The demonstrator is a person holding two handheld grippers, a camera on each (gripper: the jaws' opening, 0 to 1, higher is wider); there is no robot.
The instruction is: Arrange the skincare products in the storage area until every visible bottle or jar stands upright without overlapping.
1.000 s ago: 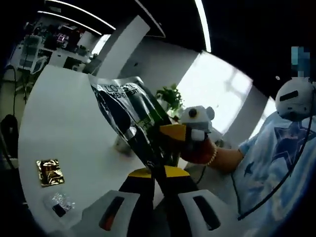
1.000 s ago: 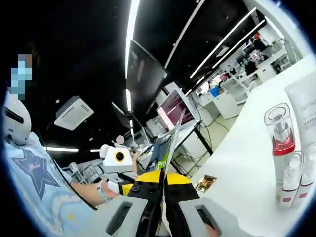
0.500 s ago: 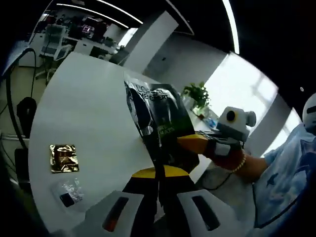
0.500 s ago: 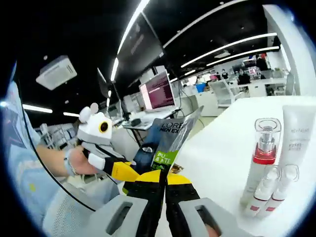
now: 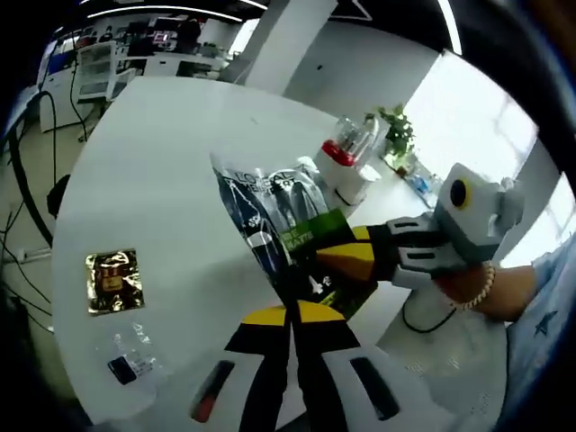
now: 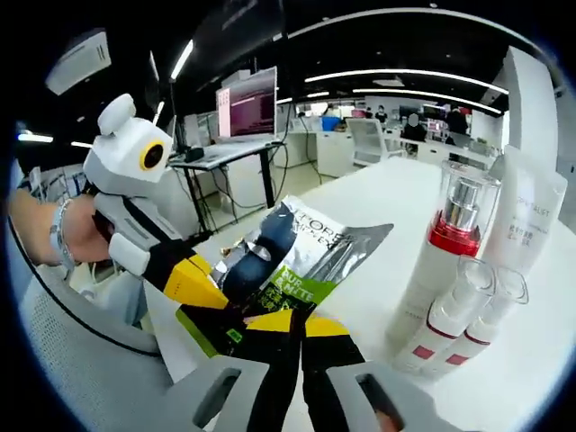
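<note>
Left claw [image 5: 292,315] clamped on lower edge of dark sachet [image 5: 274,216], held above white table [image 5: 153,171]. Right claw [image 6: 290,326] pinches same sachet [image 6: 288,261] from other side; its yellow-tipped jaws enter left gripper view at [image 5: 346,256]. Left claw seen in right gripper view at [image 6: 193,279], gripping sachet edge. Pump bottle with red collar [image 6: 445,252] upright on table [image 6: 378,193], white tube [image 6: 531,225] behind it, two small clear-capped bottles [image 6: 472,315] just beside its base. Gold foil packet [image 5: 112,281] and clear packet [image 5: 135,351] flat on table, apart.
</note>
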